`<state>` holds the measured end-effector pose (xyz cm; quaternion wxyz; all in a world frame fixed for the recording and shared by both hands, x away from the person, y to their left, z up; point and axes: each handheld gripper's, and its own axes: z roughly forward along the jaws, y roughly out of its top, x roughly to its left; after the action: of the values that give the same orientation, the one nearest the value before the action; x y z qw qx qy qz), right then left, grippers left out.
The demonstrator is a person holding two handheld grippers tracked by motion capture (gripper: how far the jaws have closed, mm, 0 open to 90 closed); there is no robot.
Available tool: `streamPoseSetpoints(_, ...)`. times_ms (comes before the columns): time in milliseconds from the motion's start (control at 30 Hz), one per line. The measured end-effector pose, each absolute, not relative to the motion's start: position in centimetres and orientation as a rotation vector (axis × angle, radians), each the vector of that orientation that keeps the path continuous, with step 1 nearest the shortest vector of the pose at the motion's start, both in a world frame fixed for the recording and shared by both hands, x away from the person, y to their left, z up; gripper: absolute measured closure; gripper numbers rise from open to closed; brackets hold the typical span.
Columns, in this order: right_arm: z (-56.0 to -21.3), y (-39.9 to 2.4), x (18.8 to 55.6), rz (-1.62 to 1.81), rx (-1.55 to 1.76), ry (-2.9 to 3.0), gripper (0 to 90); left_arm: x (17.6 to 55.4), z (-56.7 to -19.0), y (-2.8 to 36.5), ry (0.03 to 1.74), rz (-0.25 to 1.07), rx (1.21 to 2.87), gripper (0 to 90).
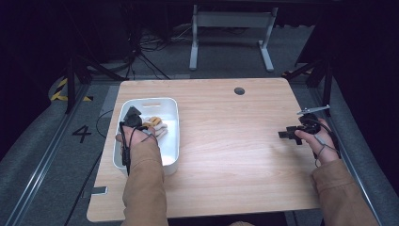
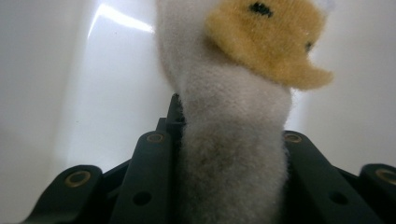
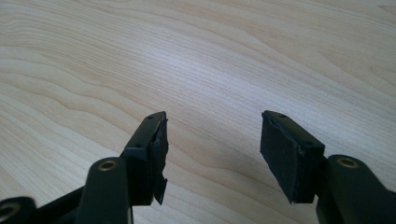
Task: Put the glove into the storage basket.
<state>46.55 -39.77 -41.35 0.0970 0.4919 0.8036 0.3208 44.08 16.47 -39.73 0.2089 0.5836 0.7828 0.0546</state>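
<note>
Plush toy (image 2: 233,140), 1, in left tool (image 1: 133,117) (white bin (image 1: 171,136)); right tool (image 3: 212,140) agape.

Bin (image 1: 171,134) on table (image 1: 226,155) left side; plush toy (image 1: 156,126) in bin w/ left gripper (image 1: 133,117) (right gripper (image 1: 289,134) far right, over table).

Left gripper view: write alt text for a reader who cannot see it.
The left gripper is clamped on a fuzzy white plush toy with a yellow patch bearing dark marks, its two black jaws pressed against the toy's sides. Behind it is the glossy white wall of a bin.
</note>
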Motion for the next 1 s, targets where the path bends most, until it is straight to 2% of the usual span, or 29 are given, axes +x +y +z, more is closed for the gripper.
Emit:
streamPoseSetpoints(567, -41.5, -39.9, 46.6, 0.948, 1.466, 2.379, 41.5, 44.4, -40.3, 15.9, 2.21, 0.138, 1.689, 68.3)
streamPoseSetpoints(767, -41.5, -39.9, 46.6, 0.951, 1.47, 2.374, 41.1, 44.6, -40.3, 15.7, 2.203, 0.121, 1.713, 64.9)
streamPoseSetpoints(833, -41.6, -39.9, 46.6, 0.949, 1.466, 2.378, 40.8, 44.6, -40.6, 15.7, 2.199, 0.081, 1.749, 56.5)
streamPoseSetpoints(933, -41.5, -39.9, 46.6, 0.949, 1.466, 2.377, 40.4, 44.9, -40.9, 15.4, 2.202, 0.041, 1.818, 33.1)
streamPoseSetpoints(1000, -41.6, -39.9, 46.6, 0.949, 1.465, 2.377, 40.1, 45.0, -41.0, 15.2, 2.213, 0.006, 1.864, 21.0)
